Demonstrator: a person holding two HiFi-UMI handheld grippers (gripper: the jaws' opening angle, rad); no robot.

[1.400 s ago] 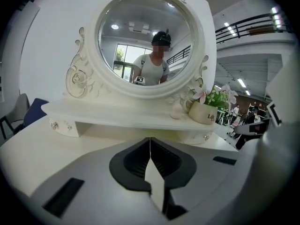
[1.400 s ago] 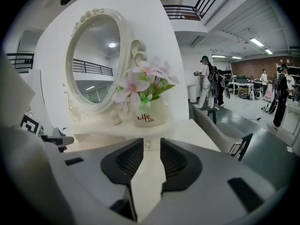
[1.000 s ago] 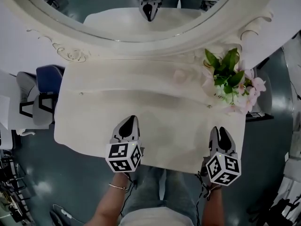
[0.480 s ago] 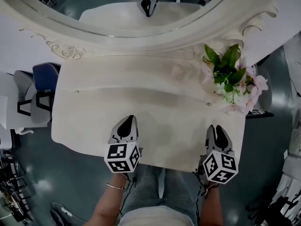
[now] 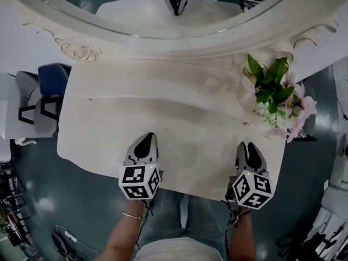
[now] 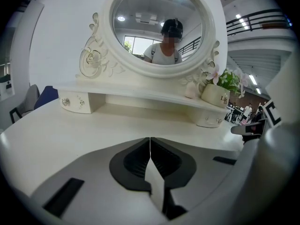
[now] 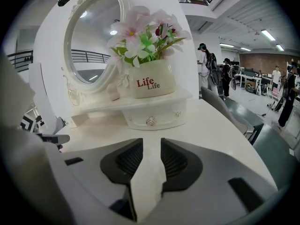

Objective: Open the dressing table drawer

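The white dressing table point(image 5: 179, 113) carries a raised shelf with a small drawer under each end. The right drawer point(image 7: 151, 117) has a crystal knob point(image 7: 150, 121) and lies straight ahead in the right gripper view. The left drawer point(image 6: 75, 102) shows at far left in the left gripper view. Both drawers look shut. My left gripper point(image 5: 145, 140) hovers over the tabletop near its front edge, jaws shut and empty point(image 6: 150, 140). My right gripper point(image 5: 248, 145) hangs over the front right part of the tabletop, its jaws point(image 7: 151, 142) open with nothing between them.
An oval mirror point(image 5: 136, 34) in a carved frame stands at the back. A white pot point(image 7: 152, 81) of pink flowers point(image 5: 280, 97) sits on the shelf above the right drawer. A blue and grey chair point(image 5: 43, 94) stands left of the table. People stand far off at right.
The right gripper has shifted slightly left and lower over the tabletop. The left gripper has kept its place. The drawers have not moved.
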